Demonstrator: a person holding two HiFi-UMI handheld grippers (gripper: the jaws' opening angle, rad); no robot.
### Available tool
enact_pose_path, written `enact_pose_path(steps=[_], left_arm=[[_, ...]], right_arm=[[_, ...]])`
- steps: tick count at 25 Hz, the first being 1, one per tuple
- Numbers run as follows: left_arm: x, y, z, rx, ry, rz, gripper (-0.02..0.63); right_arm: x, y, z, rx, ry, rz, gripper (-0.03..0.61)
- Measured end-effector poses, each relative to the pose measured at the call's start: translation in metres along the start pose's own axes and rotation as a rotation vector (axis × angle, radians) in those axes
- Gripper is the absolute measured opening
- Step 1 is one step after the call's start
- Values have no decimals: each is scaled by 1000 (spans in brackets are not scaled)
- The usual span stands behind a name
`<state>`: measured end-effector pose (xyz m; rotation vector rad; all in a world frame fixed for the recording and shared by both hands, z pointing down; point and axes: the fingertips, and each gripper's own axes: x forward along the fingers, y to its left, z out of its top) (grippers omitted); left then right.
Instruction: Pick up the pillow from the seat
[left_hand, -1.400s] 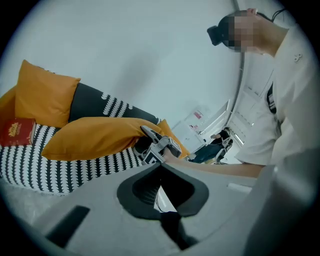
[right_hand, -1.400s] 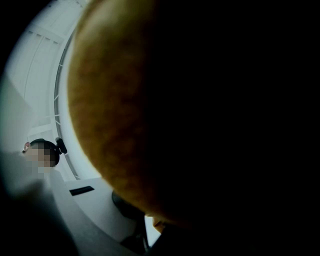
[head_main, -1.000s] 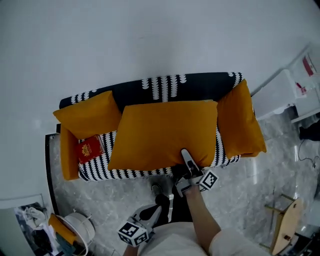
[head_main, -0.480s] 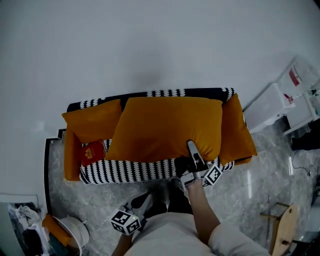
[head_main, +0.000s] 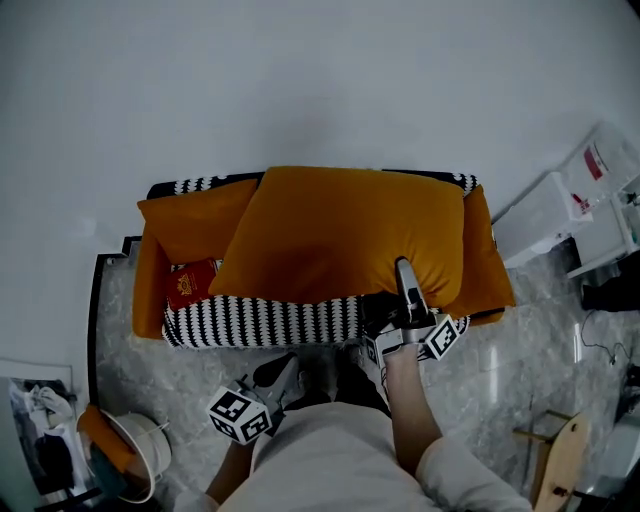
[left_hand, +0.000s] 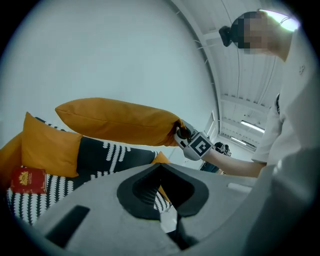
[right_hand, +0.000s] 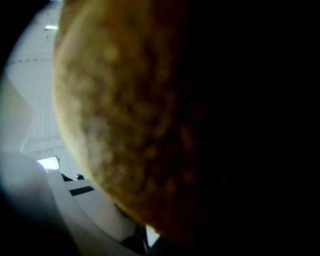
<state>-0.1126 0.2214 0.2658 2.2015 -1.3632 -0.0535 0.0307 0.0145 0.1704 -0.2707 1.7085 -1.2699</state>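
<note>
**Big pillow is up off the sofa**

My right claw (head_main: 404, 270) is pinched tight on the big pillow (head_main: 345, 235). It bites the corner of the pillow that is nearest to me, toward the right end of the sofa (head_main: 260, 320). In the right gripper view the orange cloth fills almost the whole picture, right up against the camera.

The big pillow hangs in the air above the sofa seat. In the left gripper view I can see it floating flat, with a gap of white wall between it and the sofa back.

My left claw (head_main: 288, 370) is low in front of the sofa, close to my body. Its two jaws are together and there is nothing in them.

A small pillow (head_main: 195, 215) leans in the left corner of the sofa. A red book (head_main: 190, 283) lies on the seat just below it. One more pillow (head_main: 487, 265) stands at the right end of the sofa, partly hidden behind the big one.
</note>
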Motion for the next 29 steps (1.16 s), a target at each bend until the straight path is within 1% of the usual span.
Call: enact_pose_path(steps=[5,20,29], left_arm=[[-4,6,2,-4,-8,-6,11],[-5,-3,2,14,0,-44,11],[-4,-6,5,17,-7,-50,11]], right_arm=[[5,12,-6,-25,-7,23,25],[5,37,-12,-73,20,66,23],[13,46,-13,-86,33,87,23]])
